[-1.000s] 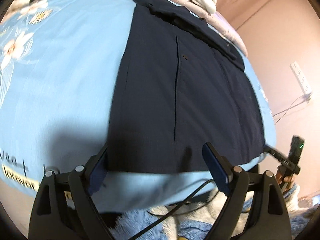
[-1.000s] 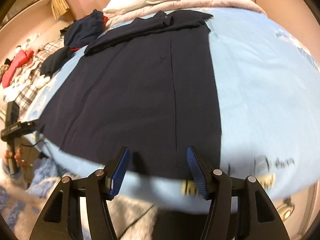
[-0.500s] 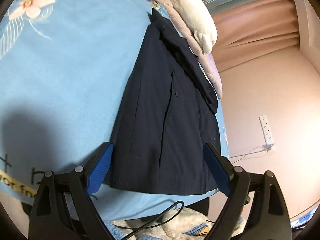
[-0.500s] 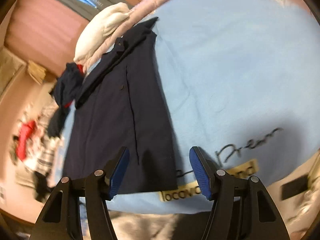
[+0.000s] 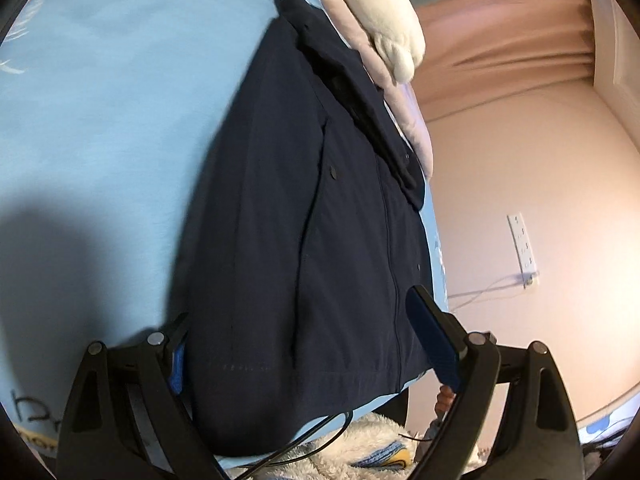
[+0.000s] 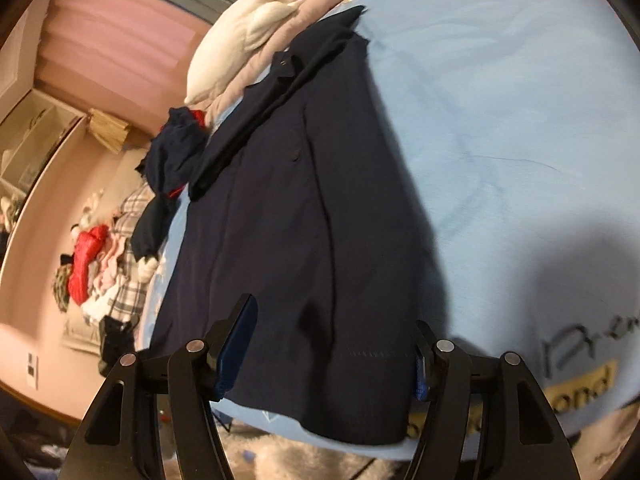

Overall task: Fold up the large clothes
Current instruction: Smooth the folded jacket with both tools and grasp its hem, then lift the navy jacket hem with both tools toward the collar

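A dark navy button-front jacket point(image 5: 304, 216) lies flat on a light blue bedspread point(image 5: 112, 128), collar far, hem near. My left gripper point(image 5: 304, 344) is open, its jaws on either side of the hem's corner at the bed's near edge. The jacket also shows in the right wrist view point(image 6: 304, 216). My right gripper point(image 6: 336, 344) is open, its jaws on either side of the hem's other corner. Neither pair of jaws has closed on the cloth.
A white pillow point(image 6: 248, 44) and pink quilt lie beyond the collar. A pile of dark, red and plaid clothes point(image 6: 132, 216) sits to the left of the jacket. A wall socket strip point(image 5: 522, 244) and fluffy rug point(image 5: 360, 452) are nearby.
Both grippers have tilted and moved down to the jacket's hem. The hem now lies between each pair of open jaws. The jacket itself has not moved.
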Demonstrator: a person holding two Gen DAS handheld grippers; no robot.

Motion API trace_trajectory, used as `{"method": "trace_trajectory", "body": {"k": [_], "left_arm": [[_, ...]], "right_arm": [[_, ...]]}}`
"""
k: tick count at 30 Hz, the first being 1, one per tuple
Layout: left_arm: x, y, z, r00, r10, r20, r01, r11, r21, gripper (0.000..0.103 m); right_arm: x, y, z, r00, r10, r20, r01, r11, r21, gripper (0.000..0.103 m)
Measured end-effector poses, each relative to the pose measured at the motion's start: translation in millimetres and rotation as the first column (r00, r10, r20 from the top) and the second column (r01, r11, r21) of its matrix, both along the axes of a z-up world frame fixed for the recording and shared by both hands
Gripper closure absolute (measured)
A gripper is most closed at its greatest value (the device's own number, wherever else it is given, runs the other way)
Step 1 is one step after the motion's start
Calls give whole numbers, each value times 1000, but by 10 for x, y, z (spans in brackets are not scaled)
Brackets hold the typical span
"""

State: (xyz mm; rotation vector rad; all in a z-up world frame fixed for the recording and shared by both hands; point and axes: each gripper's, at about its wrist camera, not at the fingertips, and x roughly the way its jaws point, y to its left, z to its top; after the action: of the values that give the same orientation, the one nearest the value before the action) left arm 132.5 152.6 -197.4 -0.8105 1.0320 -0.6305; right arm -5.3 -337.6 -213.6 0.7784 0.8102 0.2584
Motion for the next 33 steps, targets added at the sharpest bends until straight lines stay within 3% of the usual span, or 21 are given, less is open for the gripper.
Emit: {"method": "trace_trajectory", "body": {"k": [7, 14, 17, 21, 26, 29, 31, 33], "left_arm": [[2, -177, -7, 999, -52, 5, 52, 999, -8, 13], [-138, -89, -46, 998, -68, -13, 67, 997, -35, 13], [-181, -92, -54, 998, -62, -16, 62, 998, -21, 19], [-163, -53, -107, 999, -6, -35, 6, 1000, -18, 30], [-158, 15, -172, 994, 85, -62, -84, 996, 8, 56], [-192, 88, -238, 988, 125, -92, -124, 992, 9, 75], [-207, 131, -279, 983, 146, -107, -147, 989, 0, 86], [-228, 166, -316, 978, 168, -120, -171, 985, -15, 89]], "right_arm": [[18, 77, -1, 999, 25, 22, -25, 999, 35, 36], [-177, 103, -19, 997, 75, 0, -75, 995, 67, 37], [-208, 112, -42, 998, 59, 3, -59, 995, 85, 37], [-141, 133, -58, 1000, 21, 16, -23, 995, 101, 37], [-135, 201, -11, 999, -14, 44, 12, 999, 51, 38], [-168, 222, -8, 998, -41, 50, 40, 999, 22, 47], [-170, 194, -37, 998, -59, 38, 57, 998, 35, 60], [-171, 157, -79, 997, -76, 22, 75, 996, 52, 79]]}}
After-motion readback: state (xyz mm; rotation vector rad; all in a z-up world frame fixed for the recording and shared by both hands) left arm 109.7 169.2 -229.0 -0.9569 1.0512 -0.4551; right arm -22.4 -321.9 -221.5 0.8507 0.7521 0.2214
